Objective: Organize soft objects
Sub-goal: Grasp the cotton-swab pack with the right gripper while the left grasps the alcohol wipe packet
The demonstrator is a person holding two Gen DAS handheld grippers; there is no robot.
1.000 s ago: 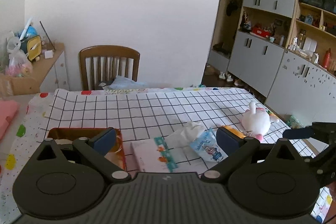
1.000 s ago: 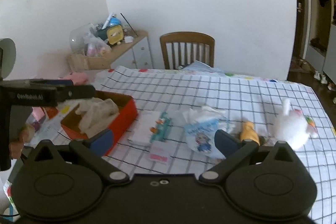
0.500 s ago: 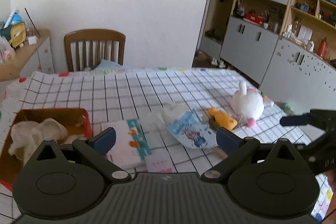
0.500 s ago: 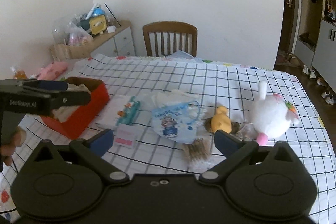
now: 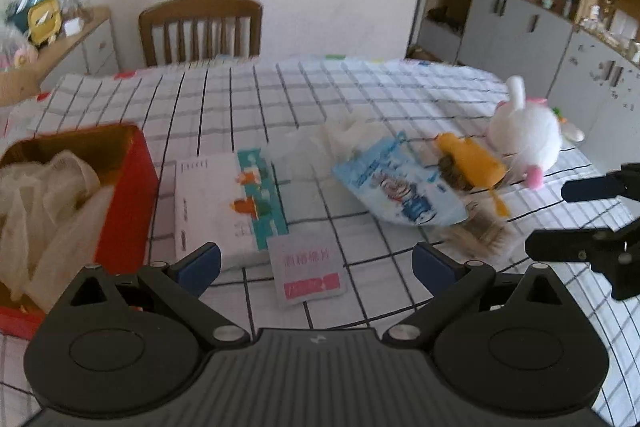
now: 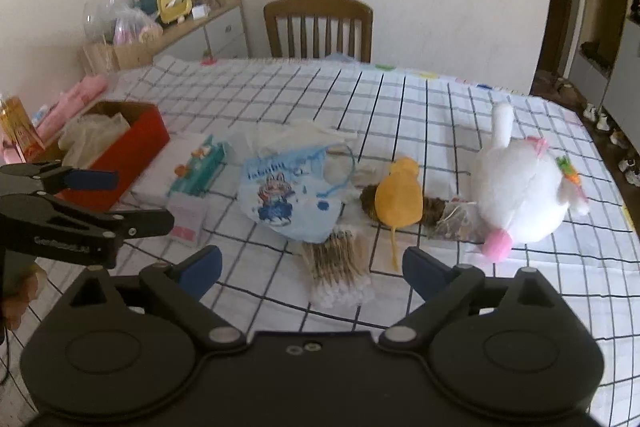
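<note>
Right wrist view: we hold both grippers, right gripper (image 6: 310, 267) and left gripper (image 5: 316, 261), wide open and empty near the white plush (image 6: 520, 195), ready to grasp

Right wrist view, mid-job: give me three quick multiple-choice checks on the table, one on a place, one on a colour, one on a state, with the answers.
1. Where does the yellow plush toy lie?
A. Inside the red box
B. Between the blue printed pouch and the white plush rabbit
C. On the chair

2. What colour is the box holding the crumpled cloth?
A. Red
B. Green
C. Black

3. How do the right tongs stand?
A. Shut on the rabbit
B. Shut on the cotton swabs
C. Open, holding nothing

Answers:
1 B: the toy sits on the checked tablecloth, with the blue printed pouch to its left and the white plush rabbit to its right.
2 A: its outer wall is plainly red.
3 C: the blue pads stand wide apart, with the bundle of cotton swabs lying untouched on the cloth beyond them.
</note>
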